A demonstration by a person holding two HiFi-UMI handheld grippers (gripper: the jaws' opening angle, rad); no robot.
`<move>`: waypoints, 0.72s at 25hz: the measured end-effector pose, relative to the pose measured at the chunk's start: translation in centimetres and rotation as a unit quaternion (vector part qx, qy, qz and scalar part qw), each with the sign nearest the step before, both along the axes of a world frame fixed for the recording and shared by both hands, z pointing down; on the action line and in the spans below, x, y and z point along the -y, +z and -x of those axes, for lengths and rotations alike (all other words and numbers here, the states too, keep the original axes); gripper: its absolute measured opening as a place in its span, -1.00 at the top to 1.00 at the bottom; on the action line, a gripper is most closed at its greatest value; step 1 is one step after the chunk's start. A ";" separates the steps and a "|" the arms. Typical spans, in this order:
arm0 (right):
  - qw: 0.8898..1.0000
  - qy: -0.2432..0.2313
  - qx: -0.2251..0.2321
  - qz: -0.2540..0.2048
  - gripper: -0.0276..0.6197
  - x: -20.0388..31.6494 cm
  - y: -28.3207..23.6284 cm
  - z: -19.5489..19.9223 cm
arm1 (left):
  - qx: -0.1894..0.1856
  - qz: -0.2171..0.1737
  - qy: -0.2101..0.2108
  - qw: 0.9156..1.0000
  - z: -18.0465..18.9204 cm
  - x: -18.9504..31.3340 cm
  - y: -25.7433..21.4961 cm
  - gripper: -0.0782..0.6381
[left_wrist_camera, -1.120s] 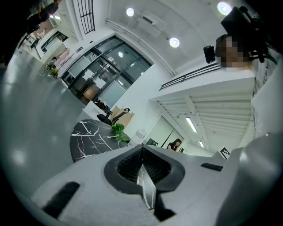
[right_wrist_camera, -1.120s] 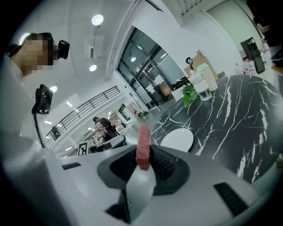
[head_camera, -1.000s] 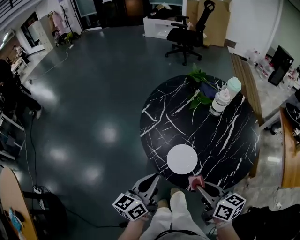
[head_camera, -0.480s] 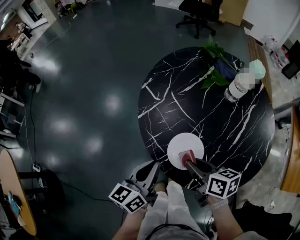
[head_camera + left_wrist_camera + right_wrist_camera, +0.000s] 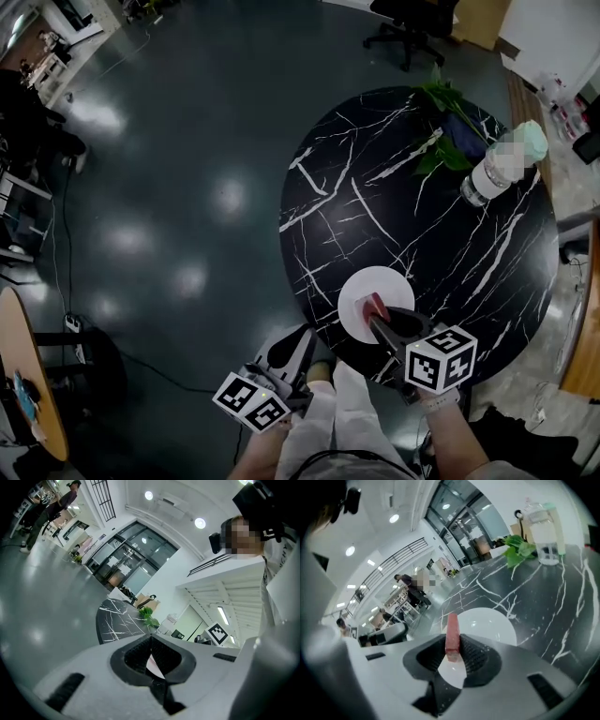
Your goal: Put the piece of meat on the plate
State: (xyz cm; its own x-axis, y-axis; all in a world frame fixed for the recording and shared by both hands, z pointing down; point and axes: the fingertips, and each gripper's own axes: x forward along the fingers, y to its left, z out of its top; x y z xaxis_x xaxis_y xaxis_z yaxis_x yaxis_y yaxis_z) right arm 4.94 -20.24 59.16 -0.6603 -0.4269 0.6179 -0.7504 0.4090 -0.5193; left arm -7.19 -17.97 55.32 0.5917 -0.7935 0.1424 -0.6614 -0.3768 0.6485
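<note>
Meat (image 5: 378,303) now sitting over plate (image 5: 360,285), no longer at table (image 5: 422,216) edge; am pinching it in my right gripper (image 5: 374,318); my left gripper (image 5: 304,337) hanging off table, jaws pressed together.

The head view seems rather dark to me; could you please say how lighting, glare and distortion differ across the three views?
Head view: dim overall, with soft patches of lamp glare on the glossy floor. Left gripper view: bright, ceiling lines curved by the wide lens, left corners dark. Right gripper view: bright, small highlights on the plate, the meat fairly sharp, corners dark.
</note>
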 end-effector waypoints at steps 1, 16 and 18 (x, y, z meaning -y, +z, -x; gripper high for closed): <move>0.999 -0.016 -0.031 -0.024 0.64 0.2 -0.1 -0.1 | 0.000 0.000 -0.002 1.000 0.1 0.0 0.0 0.76; 0.958 -0.047 -0.207 -0.190 0.15 1.7 -1.7 -1.9 | -0.010 -0.003 0.002 1.000 0.1 -0.4 -0.3 0.76; 0.958 -0.044 -0.211 -0.189 0.11 1.3 -1.7 -2.1 | -0.012 -0.004 0.003 1.000 0.0 -0.4 -0.5 0.76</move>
